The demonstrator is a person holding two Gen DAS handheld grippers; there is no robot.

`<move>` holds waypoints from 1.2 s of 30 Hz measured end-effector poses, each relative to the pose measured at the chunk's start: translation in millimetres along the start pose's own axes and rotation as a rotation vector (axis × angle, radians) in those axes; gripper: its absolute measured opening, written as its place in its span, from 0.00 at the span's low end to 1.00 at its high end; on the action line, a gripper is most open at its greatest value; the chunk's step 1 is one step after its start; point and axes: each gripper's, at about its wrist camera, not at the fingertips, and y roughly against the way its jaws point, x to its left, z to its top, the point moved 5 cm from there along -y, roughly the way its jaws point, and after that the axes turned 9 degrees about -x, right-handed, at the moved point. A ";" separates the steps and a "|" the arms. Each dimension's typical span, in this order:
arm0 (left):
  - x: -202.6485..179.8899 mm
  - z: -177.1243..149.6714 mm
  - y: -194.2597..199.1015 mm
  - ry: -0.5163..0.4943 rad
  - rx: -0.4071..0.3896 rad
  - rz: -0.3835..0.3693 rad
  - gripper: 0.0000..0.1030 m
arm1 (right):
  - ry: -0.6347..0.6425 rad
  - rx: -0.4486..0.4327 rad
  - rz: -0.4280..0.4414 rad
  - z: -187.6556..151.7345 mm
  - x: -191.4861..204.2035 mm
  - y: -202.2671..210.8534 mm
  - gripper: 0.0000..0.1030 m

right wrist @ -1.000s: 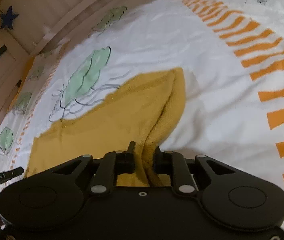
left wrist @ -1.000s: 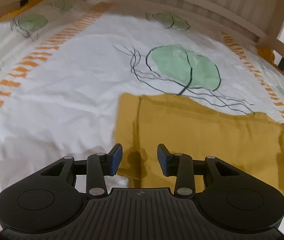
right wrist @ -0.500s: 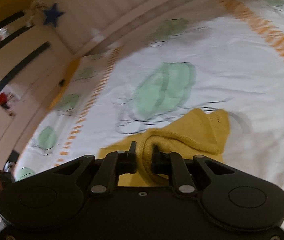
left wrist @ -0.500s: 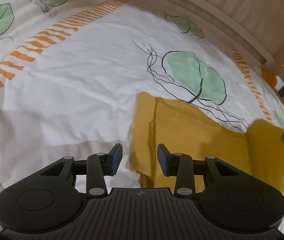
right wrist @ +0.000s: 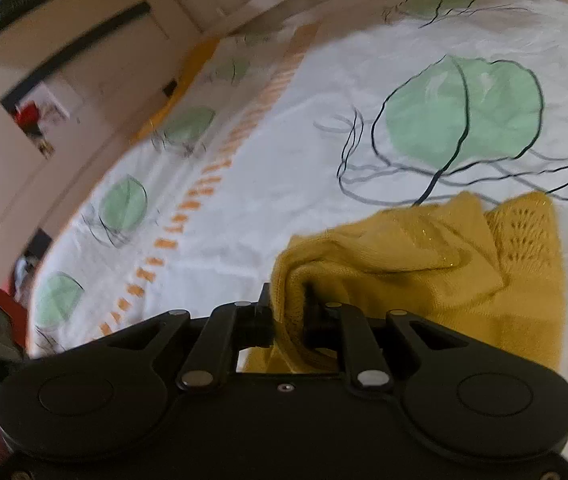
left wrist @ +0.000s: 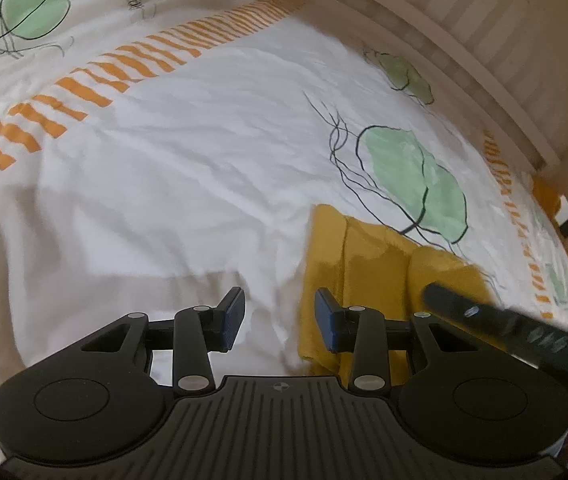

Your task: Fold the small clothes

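A mustard-yellow knitted garment (left wrist: 368, 264) lies on the white bedspread (left wrist: 187, 160). My left gripper (left wrist: 277, 318) is open, blue pads apart, over the bedspread just left of the garment's edge, holding nothing. In the left wrist view my right gripper shows as a blurred black bar (left wrist: 496, 324) above the garment's right side. My right gripper (right wrist: 290, 312) is shut on a bunched fold of the yellow garment (right wrist: 424, 256), lifted and doubled over the part lying flat; a lace-patterned panel (right wrist: 524, 232) shows at the right.
The bedspread has green leaf prints (left wrist: 412, 176) and orange dashed stripes (left wrist: 131, 64). A pale wooden bed frame (left wrist: 464, 40) curves along the far side. Beyond the bed, in the right wrist view, stand pale furniture with dark handles (right wrist: 71, 48) and a red object (right wrist: 27, 116).
My right gripper has carried the garment's edge across toward the left gripper, folding it over itself. My left gripper slid left off the garment and rolled, still open.
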 end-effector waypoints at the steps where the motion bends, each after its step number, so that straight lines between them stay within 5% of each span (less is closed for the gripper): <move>1: 0.9 0.3 0.2 0.003 -0.001 0.000 0.36 | 0.017 0.006 -0.007 -4.2 2.0 -3.5 0.20; 6: 1.5 0.3 0.0 0.003 -0.003 -0.001 0.36 | 0.084 0.038 -0.025 -20.2 12.7 -20.4 0.26; 12: 2.5 -0.2 0.3 -0.004 -0.011 0.001 0.36 | 0.122 0.044 0.100 -22.5 31.7 -10.9 0.60; 21: 12.2 1.9 -1.7 0.022 -0.017 0.025 0.36 | 0.062 -0.082 0.265 6.6 37.9 47.3 0.61; 29: -5.1 -2.0 -0.3 -0.047 -0.026 -0.036 0.36 | 0.120 -0.167 0.030 6.9 -15.2 75.7 0.61; 36: -28.8 -8.9 3.1 -0.152 -0.038 -0.090 0.36 | 0.051 -0.120 0.089 -19.0 -37.4 59.9 0.61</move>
